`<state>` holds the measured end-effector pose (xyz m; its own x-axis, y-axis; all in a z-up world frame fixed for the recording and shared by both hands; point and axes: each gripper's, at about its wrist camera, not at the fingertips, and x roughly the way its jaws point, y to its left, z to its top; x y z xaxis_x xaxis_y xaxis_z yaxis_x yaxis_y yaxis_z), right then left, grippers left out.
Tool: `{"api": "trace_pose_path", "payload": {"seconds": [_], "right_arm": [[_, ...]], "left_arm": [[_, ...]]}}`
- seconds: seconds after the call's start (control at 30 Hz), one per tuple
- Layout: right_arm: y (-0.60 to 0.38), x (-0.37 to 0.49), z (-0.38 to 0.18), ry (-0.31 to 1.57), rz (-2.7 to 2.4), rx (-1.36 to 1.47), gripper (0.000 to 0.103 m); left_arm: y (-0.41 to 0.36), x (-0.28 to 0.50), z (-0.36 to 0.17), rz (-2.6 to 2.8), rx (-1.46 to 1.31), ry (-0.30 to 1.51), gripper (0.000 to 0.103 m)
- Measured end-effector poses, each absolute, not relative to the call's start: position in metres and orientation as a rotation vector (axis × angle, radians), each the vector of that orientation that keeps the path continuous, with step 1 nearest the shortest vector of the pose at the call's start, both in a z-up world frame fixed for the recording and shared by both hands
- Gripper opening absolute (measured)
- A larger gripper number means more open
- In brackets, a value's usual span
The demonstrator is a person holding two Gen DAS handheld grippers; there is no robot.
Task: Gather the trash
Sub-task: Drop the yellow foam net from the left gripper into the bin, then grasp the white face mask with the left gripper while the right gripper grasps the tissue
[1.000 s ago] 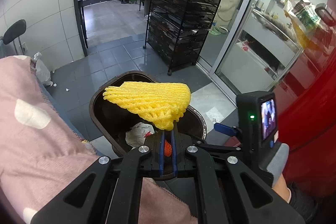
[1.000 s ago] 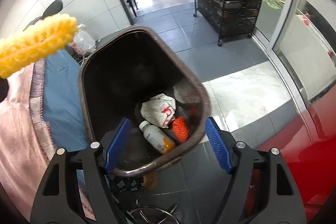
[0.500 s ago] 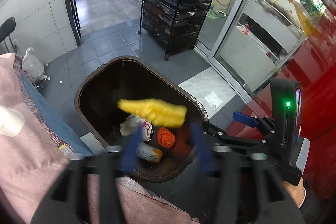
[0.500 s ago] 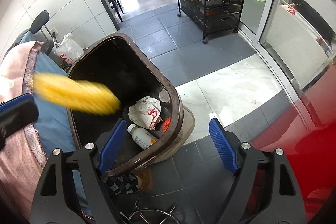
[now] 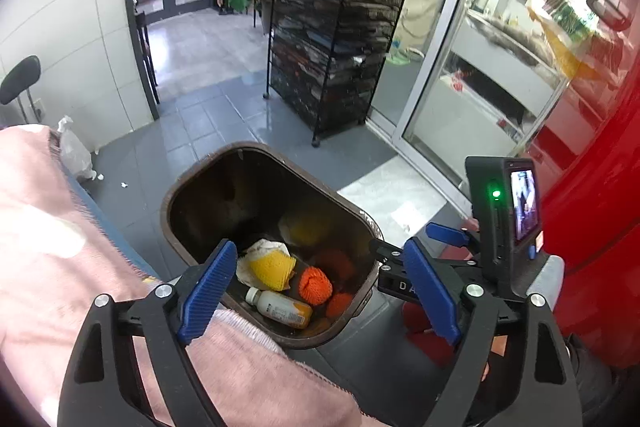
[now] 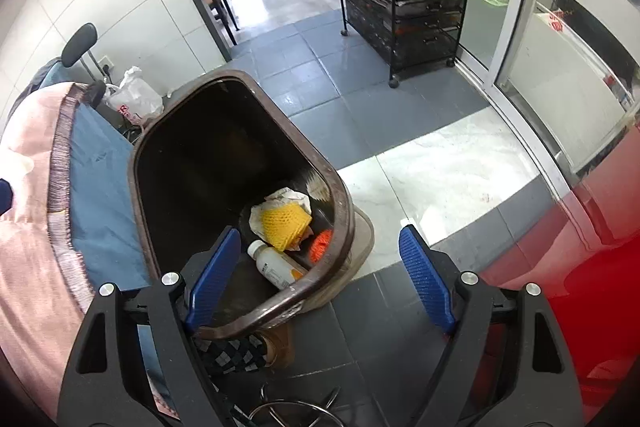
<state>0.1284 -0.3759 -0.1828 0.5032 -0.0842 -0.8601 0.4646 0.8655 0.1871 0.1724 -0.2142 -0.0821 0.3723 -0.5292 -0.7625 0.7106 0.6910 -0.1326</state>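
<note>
A dark brown trash bin stands on the floor below both grippers; it also shows in the right wrist view. Inside lie a yellow foam net on crumpled white paper, an orange net ball and a small plastic bottle. The yellow net and bottle show in the right wrist view too. My left gripper is open and empty above the bin's near rim. My right gripper is open and empty over the bin's right rim.
A black wire rack stands on the grey tile floor beyond the bin. A glass sliding door and a red surface are on the right. A white plastic bag lies by the wall. Pink and blue clothing fills the left.
My left gripper opened and let go of the yellow foam net, which fell into the bin and now lies on the white paper. The right gripper stayed open.
</note>
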Motion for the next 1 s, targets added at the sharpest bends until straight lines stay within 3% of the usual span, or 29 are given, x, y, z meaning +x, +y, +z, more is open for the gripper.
{"api": "trace_pose_path", "payload": {"seconds": [0.5, 1.0], "right_arm": [[-0.315, 0.151, -0.127, 0.906, -0.152, 0.340, 0.082], [-0.165, 0.200, -0.054, 0.842, 0.247, 0.105, 0.085]], "left_arm": [[-0.122, 0.152, -0.049, -0.604, 0.123, 0.765, 0.091], [0.057, 0.160, -0.042, -0.147, -0.115, 0.742, 0.090]]}}
